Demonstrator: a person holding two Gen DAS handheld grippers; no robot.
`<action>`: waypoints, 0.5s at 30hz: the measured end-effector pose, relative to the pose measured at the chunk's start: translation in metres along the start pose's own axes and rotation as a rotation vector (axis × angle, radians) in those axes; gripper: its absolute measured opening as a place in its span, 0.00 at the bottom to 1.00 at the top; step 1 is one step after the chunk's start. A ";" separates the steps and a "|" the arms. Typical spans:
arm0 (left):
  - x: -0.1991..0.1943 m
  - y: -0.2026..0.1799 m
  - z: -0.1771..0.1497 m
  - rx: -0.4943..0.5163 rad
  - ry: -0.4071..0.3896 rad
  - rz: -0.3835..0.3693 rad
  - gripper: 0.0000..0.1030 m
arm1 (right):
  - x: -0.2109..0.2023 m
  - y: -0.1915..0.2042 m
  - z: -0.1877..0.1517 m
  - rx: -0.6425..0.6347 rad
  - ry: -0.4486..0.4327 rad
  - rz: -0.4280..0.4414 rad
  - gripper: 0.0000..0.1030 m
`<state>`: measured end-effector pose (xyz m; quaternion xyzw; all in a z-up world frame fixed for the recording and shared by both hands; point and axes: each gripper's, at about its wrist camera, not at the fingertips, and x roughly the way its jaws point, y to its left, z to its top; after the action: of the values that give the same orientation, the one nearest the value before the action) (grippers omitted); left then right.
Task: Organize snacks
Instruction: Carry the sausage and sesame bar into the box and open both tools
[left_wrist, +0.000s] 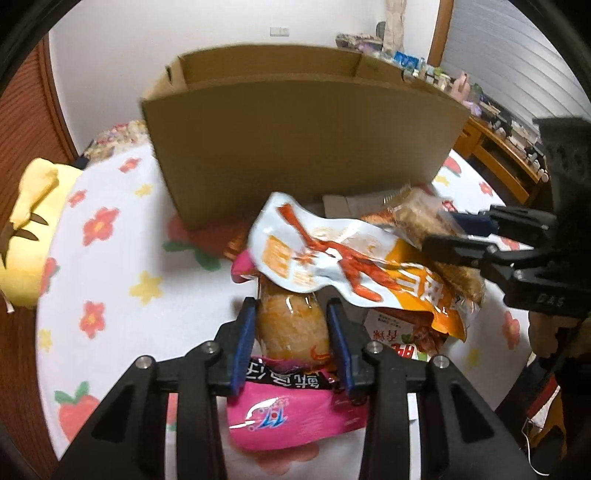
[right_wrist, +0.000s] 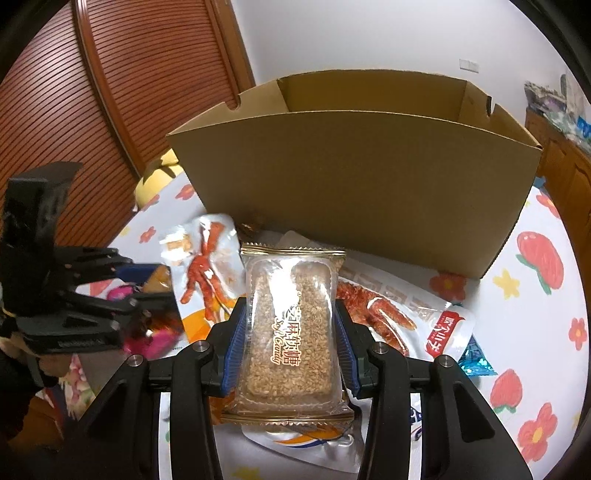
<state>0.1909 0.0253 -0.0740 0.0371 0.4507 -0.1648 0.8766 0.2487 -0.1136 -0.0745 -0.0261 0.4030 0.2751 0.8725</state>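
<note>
A pink snack packet (left_wrist: 291, 332) is clamped by the left gripper (left_wrist: 291, 332); a sesame candy pack (right_wrist: 291, 332) is clamped by the right gripper (right_wrist: 291, 343).

Tall cardboard box (right_wrist: 354, 192) wall just beyond crowded snack packets (right_wrist: 207, 273); box mouth seemingly open above.

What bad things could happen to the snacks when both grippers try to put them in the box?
The white-orange packet lies draped over the pink packet in the left gripper, so lifting may drag or drop it. The right gripper pinches the sesame candy pack by its sides, which might slip or crush. The cardboard box has a tall wall that a packet could bump.
</note>
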 end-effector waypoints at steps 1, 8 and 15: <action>-0.006 0.003 0.001 -0.003 -0.016 0.010 0.35 | 0.000 0.001 0.000 0.001 -0.002 0.001 0.43; -0.018 0.013 0.013 -0.020 -0.075 0.052 0.35 | -0.004 0.006 0.004 -0.009 -0.022 -0.008 0.43; -0.031 0.013 0.020 -0.015 -0.122 0.061 0.35 | -0.019 0.006 0.006 -0.015 -0.051 -0.017 0.43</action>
<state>0.1933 0.0410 -0.0384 0.0340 0.3964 -0.1366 0.9072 0.2401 -0.1160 -0.0559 -0.0288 0.3783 0.2714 0.8845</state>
